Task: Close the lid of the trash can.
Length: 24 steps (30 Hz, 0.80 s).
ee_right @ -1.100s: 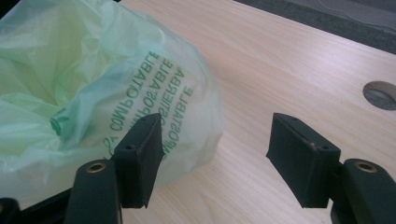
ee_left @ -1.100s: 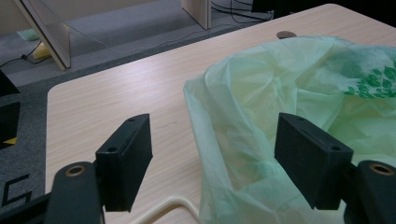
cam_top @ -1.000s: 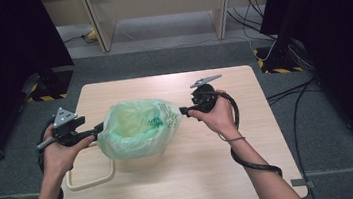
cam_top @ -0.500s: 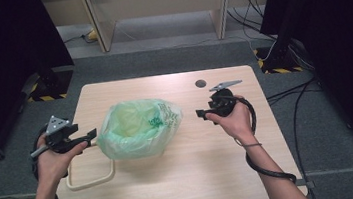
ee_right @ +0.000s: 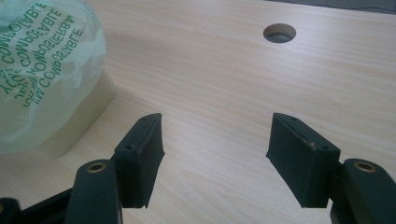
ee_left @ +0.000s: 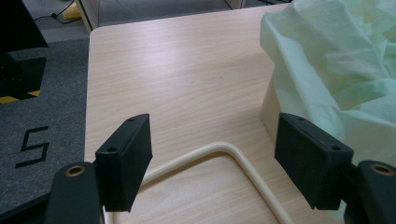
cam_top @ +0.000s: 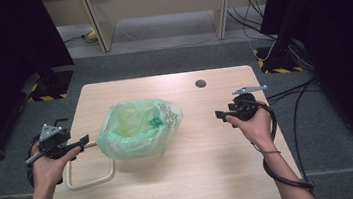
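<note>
1. Nearest the person: the left gripper (cam_top: 81,141) hangs at the bench's (cam_top: 209,186) left edge, jaws spread wide with nothing between them. In the left gripper view they frame the cream handle (ee_left: 236,158), which lies flat on the wood just below them.

2. The right gripper (cam_top: 220,115) is on the other side, well apart from the bin, jaws also spread and empty, pointing across bare wood toward it.

3. Middle of the bench: the small cream bin (cam_top: 142,148), lined with a green compostable bag (cam_top: 140,126). The liner is draped over the rim and puffs out all round.

4. Handling guess: the bag film looks thin, soft and slippery, so it'll crumple and probably tear if yanked. Better to pinch a fold at the rim than to grab the billowy part. The bin looks like light, stiff plastic and would likely slide if pushed from one side, so I'd steady it with the other hand.

5. Room: lots of open wood to the right and toward the person. The handle loop on the left is a snag risk.

6. Farthest: a cable hole (cam_top: 201,83) near the back edge, well apart from everything.
</note>
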Motion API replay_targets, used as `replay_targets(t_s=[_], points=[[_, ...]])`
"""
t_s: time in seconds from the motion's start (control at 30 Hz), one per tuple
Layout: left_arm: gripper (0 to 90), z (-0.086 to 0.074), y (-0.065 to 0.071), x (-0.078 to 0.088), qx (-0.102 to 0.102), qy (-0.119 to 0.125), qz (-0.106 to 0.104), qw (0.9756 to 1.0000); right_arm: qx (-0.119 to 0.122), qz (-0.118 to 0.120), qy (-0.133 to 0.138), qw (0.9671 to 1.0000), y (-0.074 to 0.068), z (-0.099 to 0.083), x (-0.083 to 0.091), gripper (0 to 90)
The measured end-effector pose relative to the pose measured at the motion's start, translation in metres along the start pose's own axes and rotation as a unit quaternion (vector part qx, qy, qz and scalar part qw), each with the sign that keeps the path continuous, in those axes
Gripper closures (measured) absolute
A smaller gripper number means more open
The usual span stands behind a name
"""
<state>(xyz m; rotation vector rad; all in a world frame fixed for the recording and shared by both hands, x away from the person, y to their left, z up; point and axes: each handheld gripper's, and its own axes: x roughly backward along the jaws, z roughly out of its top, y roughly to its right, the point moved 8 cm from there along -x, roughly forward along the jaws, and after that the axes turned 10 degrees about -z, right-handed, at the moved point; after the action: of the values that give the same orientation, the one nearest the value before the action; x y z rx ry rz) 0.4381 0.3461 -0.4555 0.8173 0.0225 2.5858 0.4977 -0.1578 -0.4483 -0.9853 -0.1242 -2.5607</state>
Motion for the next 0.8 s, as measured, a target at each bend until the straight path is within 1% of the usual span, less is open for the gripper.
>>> replay_targets(t_s=[0.1, 0.2, 0.37, 0.5, 0.6, 0.67, 0.73, 0.8], points=[[26.1, -0.003, -0.002, -0.001, 0.003, -0.002, 0.002, 1.0000, -0.003, 0.001, 0.004, 1.0000, 0.002, 0.000, 0.003, 35.5], [26.1, -0.010, -0.005, -0.003, -0.001, -0.012, 0.010, 0.9999, -0.004, 0.001, 0.005, 1.0000, 0.003, -0.002, 0.006, 35.5], [26.2, -0.020, -0.013, -0.004, 0.012, -0.019, 0.018, 0.9996, -0.009, -0.004, 0.005, 0.9999, 0.013, -0.010, 0.008, 35.5], [27.0, -0.027, -0.019, -0.006, 0.015, -0.031, 0.025, 0.9991, -0.015, -0.007, 0.009, 0.9998, 0.019, -0.016, 0.009, 35.8], [28.0, -0.035, -0.027, -0.007, 0.019, -0.044, 0.034, 0.9983, -0.020, -0.008, 0.012, 0.9997, 0.020, -0.019, 0.009, 35.8], [29.0, -0.041, -0.032, -0.008, 0.025, -0.049, 0.041, 0.9976, -0.021, -0.009, 0.013, 0.9997, 0.019, -0.021, 0.010, 35.9], [29.3, -0.048, -0.036, -0.008, 0.022, -0.062, 0.049, 0.9966, -0.022, -0.010, 0.016, 0.9996, 0.019, -0.023, 0.010, 36.1], [30.0, -0.055, -0.040, -0.009, 0.028, -0.067, 0.049, 0.9961, -0.025, -0.011, 0.022, 0.9994, 0.019, -0.024, 0.011, 36.2]])
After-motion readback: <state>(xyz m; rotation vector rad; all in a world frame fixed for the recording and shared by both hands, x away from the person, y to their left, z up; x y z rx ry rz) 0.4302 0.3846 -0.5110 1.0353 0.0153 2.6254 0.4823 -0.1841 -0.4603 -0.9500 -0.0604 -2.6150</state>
